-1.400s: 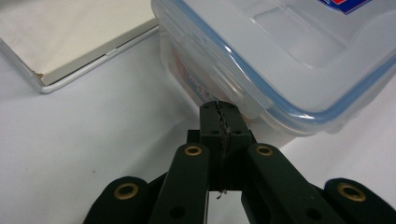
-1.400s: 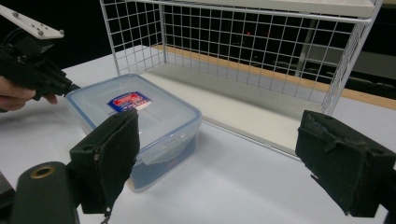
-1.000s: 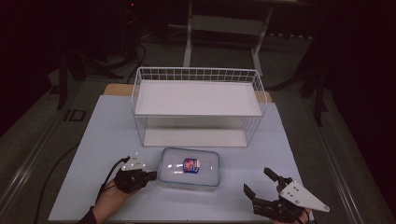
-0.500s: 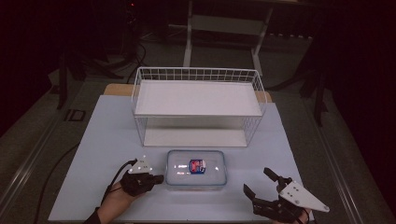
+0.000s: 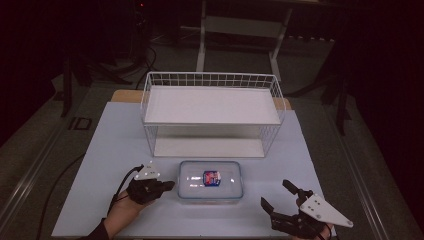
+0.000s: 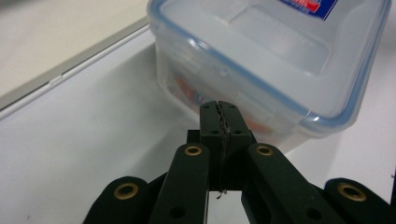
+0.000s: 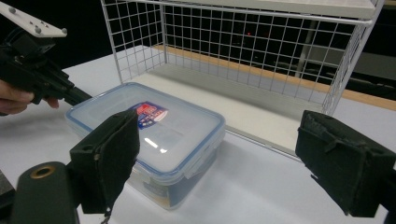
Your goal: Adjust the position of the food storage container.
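A clear plastic box [image 5: 210,182] with a blue-rimmed lid and a red and blue label lies on the white table in front of the wire rack. My left gripper [image 5: 169,185] lies low on the table at the box's left side. Its jaws are shut with nothing between them, and their tip is against the box's side wall. In the left gripper view the shut left gripper [image 6: 219,111] meets the box [image 6: 280,60] just under the lid's rim. My right gripper [image 5: 276,194] stands open near the front right, apart from the box [image 7: 154,135].
A white wire rack [image 5: 212,112] with a solid upper shelf stands behind the box, and its lower level is open toward me. The table's front edge [image 5: 200,234] is close to both hands. In the right gripper view the rack [image 7: 243,51] rises just beyond the box.
My left gripper has slid a little to the right, and the box has shifted right with it. The right gripper has kept still.
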Demonstrator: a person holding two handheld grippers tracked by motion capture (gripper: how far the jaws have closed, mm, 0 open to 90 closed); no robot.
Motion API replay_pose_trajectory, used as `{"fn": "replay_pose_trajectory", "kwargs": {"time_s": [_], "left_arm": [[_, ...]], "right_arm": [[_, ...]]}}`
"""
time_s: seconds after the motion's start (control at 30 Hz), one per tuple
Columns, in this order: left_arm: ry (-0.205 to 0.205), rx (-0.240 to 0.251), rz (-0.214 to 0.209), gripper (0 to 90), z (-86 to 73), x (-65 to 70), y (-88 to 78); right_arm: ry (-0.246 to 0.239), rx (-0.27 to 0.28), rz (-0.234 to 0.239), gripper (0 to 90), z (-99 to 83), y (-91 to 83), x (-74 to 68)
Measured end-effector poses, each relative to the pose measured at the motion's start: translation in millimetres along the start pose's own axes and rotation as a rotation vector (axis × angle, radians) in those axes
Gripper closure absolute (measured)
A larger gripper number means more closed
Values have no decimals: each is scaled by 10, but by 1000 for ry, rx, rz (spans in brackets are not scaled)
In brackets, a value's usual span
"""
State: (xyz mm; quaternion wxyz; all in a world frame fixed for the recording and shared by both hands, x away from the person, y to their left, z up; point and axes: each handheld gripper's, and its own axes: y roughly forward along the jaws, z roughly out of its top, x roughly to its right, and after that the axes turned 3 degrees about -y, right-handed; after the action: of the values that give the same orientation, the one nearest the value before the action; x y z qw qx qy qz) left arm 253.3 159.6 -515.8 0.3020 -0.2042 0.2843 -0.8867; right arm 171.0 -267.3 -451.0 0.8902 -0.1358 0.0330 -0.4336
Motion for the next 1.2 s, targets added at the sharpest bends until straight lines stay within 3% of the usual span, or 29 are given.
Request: {"fn": "replay_pose_trajectory", "kwargs": {"time_s": [0.17, 0.57, 0.73, 0.83, 0.9, 0.97, 1.07, 1.13, 1.2], "left_arm": [[-1, -10, 10, 887, 29, 2, 45], [11, 0, -20, 887, 128, 61, 210], [-11, 52, -50, 875, 133, 30, 97], [-22, 85, -63, 817, 164, 47, -26], [-24, 99, -81, 729, 187, 76, -100], [-42, 128, -132, 614, 191, 91, -156], [-79, 147, -196, 323, 196, 118, -188], [-62, 145, -221, 147, 208, 158, -202], [-68, 155, -218, 119, 231, 188, -219]], "right_arm": [[0, -1, 0, 133, -1, 0, -3], [2, -10, 0, 134, -14, 17, 2], [10, -3, 11, 133, -16, 12, 3], [9, -1, 14, 133, -11, 14, -3], [9, -1, 16, 134, -9, 17, -9], [9, -2, 19, 136, -8, 20, -12], [1, -17, 20, 138, -16, 47, -12], [2, -25, 29, 138, -21, 61, -11], [-3, -24, 30, 138, -20, 68, -17]]}}
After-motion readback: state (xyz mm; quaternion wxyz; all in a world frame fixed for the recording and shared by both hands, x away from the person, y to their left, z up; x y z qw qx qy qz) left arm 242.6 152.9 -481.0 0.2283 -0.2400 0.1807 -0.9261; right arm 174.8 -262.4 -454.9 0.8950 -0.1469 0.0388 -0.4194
